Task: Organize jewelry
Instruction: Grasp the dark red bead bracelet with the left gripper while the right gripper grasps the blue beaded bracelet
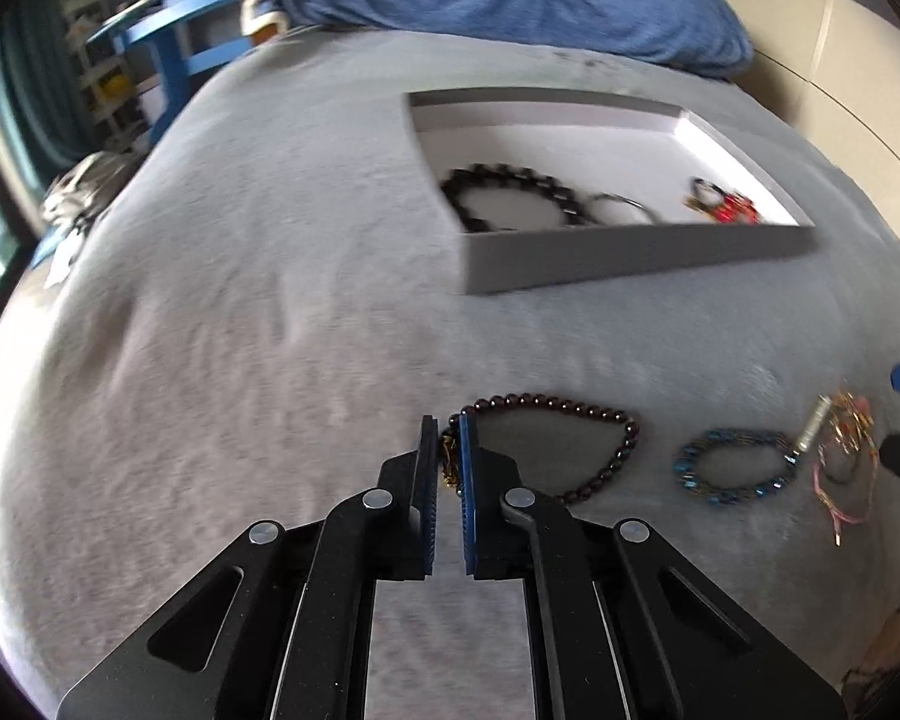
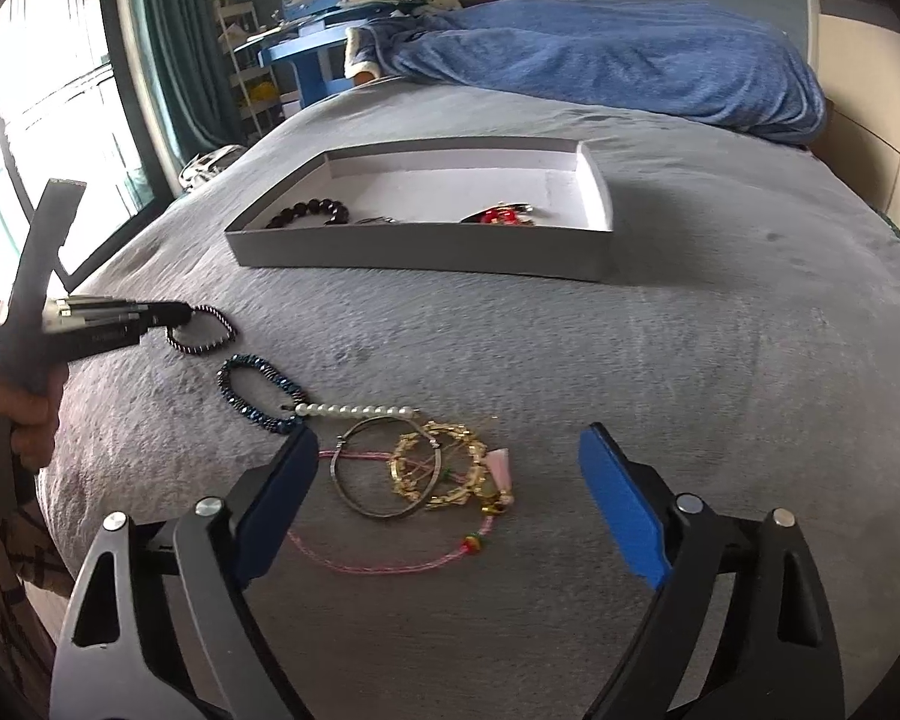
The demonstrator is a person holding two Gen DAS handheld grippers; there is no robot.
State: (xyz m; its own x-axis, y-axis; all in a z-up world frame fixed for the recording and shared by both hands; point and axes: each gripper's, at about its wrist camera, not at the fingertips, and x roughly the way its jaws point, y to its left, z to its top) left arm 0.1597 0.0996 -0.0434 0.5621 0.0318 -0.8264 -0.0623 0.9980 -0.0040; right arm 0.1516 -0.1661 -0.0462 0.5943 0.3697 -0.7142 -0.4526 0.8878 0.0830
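On a grey bed (image 1: 210, 300), the left gripper (image 1: 448, 438) has its jaws closed on the near end of a dark bead bracelet (image 1: 570, 408): light, limp, slippery beads, best pinched at the strand. The right gripper (image 2: 450, 480) hangs open over tangled bangles (image 2: 438, 468). The tray (image 1: 630, 264) sits at twelve o'clock, path clear; a blue bracelet (image 1: 732, 468) lies at three o'clock.

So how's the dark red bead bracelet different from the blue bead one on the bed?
The dark red bead bracelet is pinched at one end by the left gripper; the blue bead bracelet lies free. The red one makes a wider loop of round beads; the blue looks faceted and shiny. Both lie outside the tray.
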